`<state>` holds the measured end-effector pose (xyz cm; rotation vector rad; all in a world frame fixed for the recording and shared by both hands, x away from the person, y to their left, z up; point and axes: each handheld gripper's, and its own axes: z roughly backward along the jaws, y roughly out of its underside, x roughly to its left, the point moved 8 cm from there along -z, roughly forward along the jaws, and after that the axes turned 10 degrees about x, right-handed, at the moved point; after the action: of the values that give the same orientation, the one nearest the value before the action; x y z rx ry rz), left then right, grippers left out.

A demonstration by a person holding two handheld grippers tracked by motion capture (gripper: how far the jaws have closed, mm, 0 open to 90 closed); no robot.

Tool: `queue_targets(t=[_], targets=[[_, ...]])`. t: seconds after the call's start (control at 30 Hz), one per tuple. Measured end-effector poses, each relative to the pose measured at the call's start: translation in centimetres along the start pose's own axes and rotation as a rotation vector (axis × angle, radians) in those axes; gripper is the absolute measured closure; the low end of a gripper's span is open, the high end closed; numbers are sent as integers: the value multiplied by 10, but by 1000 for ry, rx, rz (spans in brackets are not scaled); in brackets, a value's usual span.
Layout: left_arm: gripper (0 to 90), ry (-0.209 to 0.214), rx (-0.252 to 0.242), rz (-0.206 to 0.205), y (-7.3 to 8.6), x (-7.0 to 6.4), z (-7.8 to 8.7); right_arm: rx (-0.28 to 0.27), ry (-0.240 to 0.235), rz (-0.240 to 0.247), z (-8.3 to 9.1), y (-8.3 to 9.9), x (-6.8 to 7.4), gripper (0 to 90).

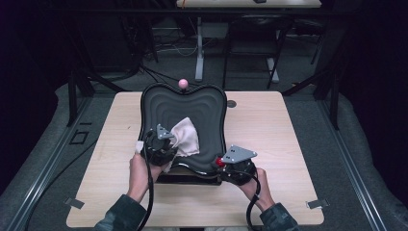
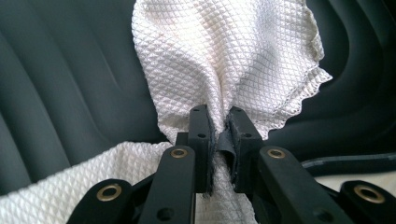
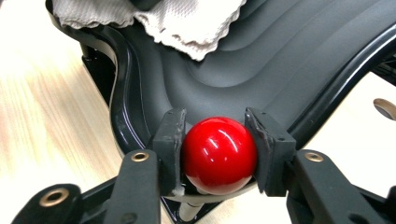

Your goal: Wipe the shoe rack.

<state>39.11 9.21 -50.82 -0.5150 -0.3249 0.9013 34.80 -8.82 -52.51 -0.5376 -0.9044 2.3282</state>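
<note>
Desk [image 1: 288, 144]: light wood top, carrying a large black tray at its centre
Tray [image 1: 207, 103]: black, wavy-edged, with concentric ridges stepping down toward its middle; its long axis runs from 6 o'clock to 12 o'clock of the desk
Pink knob [image 1: 183, 83]: small pink ball at the tray's 12 o'clock rim
Red knob [image 3: 219, 155]: glossy red ball at the tray's 5 o'clock corner, seated on a short pale stem at the rim
Cloth [image 2: 219, 60]: white, diamond-weave, scalloped along one hem; lies bunched on the tray's ridged surface toward 7 o'clock of the tray, one fold trailing back over the near rim
Left hand-held gripper [image 2: 218, 140]: jaws closed on a pinched fold of the cloth, the fabric rising out between them and fanning onto the tray; in the high view it sits at the tray's 7 o'clock edge, held in the person's left hand [image 1: 139, 168]
Right hand-held gripper [image 3: 219, 151]: jaws clamped on the red knob, one pad against each side of the ball; in the high view it sits at the tray's 5 o'clock corner, grey three-cornered plate uppermost
Relation of the two: grippers well apart, one at each near corner of the tray, cloth between them and nearer the left one
</note>
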Motion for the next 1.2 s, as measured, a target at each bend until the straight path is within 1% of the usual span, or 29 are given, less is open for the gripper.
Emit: queue_targets(t=[0.03,0.07,0.1,0.13,0.17,0.2,0.23,0.27,0.3,0.33,0.4,0.43,0.5,0.53,0.63,0.67,0.73,0.8,0.83,0.93,1.07,1.13,1.2], targets=[[816,-4,-3,-3,-2,1,0,-5,4,1,2,0,-1,542],[814,-9,-10,-3,-5,1,-1,2,15,-12,4,0,-3,513],[814,-11,-8,-7,-7,2,-1,6,15,-18,6,0,-5,507],[815,-9,-9,-7,-10,3,-1,1,4,-19,7,0,-5,518],[814,-17,-10,-15,-13,4,-1,-8,-11,-20,7,1,-5,527],[815,-25,-12,-17,-16,4,-2,-15,-18,-23,8,1,-5,539],[815,-24,-16,-15,-19,4,-2,-16,-24,-22,8,2,-5,558],[814,-30,-17,-23,-22,5,-2,-18,-31,-17,8,1,-4,568],[814,-33,-13,-25,-25,5,-3,-8,-7,-15,8,2,-5,591],[812,-34,-15,-28,-28,6,-3,1,-23,-10,8,2,-4,594],[808,-46,-19,-34,-33,7,-4,-10,-25,-24,7,2,-4,597],[808,-43,-17,-35,-36,8,-5,-10,-24,-28,7,3,-4,598],[810,-55,-17,-39,-42,10,-5,-19,-39,-39,6,2,-4,598],[811,-59,-20,-36,-45,10,-5,-22,-44,-38,6,2,-4,598],[812,-69,-17,-47,-54,14,-6,-12,-48,-36,6,3,-5,599],[812,-69,-20,-43,-57,15,-6,-14,-53,-36,6,3,-5,599],[812,-68,-20,-41,-63,16,-7,-19,-63,-50,5,3,-5,599],[814,-70,-15,-46,-69,17,-8,-25,-74,-50,5,3,-5,600],[819,-66,-9,-47,-72,17,-8,-24,-76,-49,5,3,-5,600],[824,-81,1,-50,-82,19,-9,-19,-72,-52,5,3,-6,600],[824,-90,2,-38,-97,26,-10,-16,-76,-46,4,3,-6,601],[824,-86,8,-25,-104,29,-12,-17,-82,-43,4,3,-6,601],[827,-88,19,-22,-112,31,-11,-14,-81,-40,4,3,-6,602]])
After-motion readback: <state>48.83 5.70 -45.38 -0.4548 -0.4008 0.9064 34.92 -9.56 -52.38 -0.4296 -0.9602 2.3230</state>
